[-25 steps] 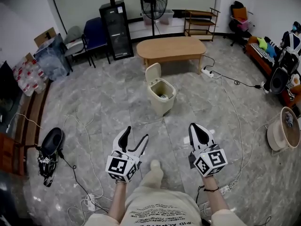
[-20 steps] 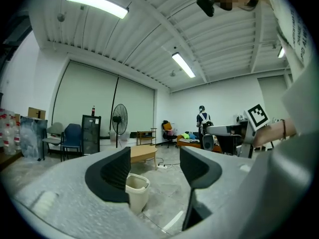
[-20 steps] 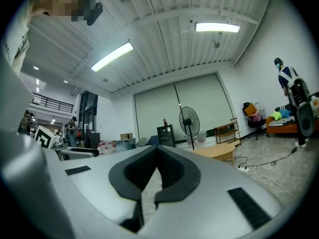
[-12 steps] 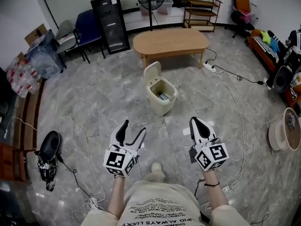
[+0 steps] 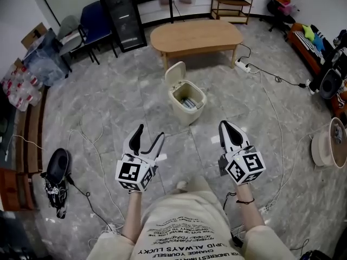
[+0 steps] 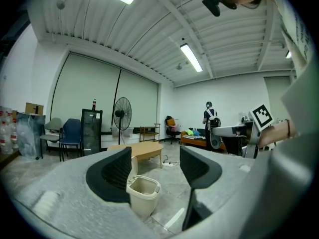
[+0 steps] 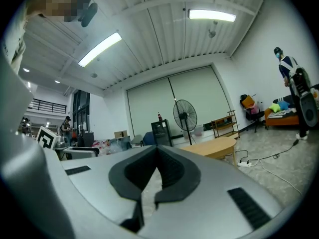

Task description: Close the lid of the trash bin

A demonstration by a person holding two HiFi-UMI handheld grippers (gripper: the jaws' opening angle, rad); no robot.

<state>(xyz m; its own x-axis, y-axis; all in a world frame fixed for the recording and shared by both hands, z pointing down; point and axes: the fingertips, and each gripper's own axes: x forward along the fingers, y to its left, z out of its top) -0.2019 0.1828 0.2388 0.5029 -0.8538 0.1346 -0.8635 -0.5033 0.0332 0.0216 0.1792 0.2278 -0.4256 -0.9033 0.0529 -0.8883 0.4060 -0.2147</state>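
From the head view we see the trash bin (image 5: 187, 103) standing on the grey floor (image 5: 108, 107), just in front of a wooden table (image 5: 195, 36). Its lid (image 5: 175, 73) stands up at the back, so the bin is open, and some things lie inside it. Both grippers are held low, near our body, and the bin is well apart from them, out ahead and between the two. The left gripper (image 5: 150, 133) has its two jaws spread apart. The right gripper (image 5: 225, 128) has its jaws pressed together. A black cabinet (image 5: 120, 15) stands against the far wall, and white cables (image 5: 276, 145) lie on the floor at the right. In the left gripper view the jaws are wide open and hold nothing. We see the bin far off in the gap between them, closer to the left jaw, with its lid up. The table and a tall fan (image 6: 121, 114) stand behind it. In the right gripper view the two jaws are shut tight against each other. The table and the fan show past them on the right, but we cannot see the bin in this view.
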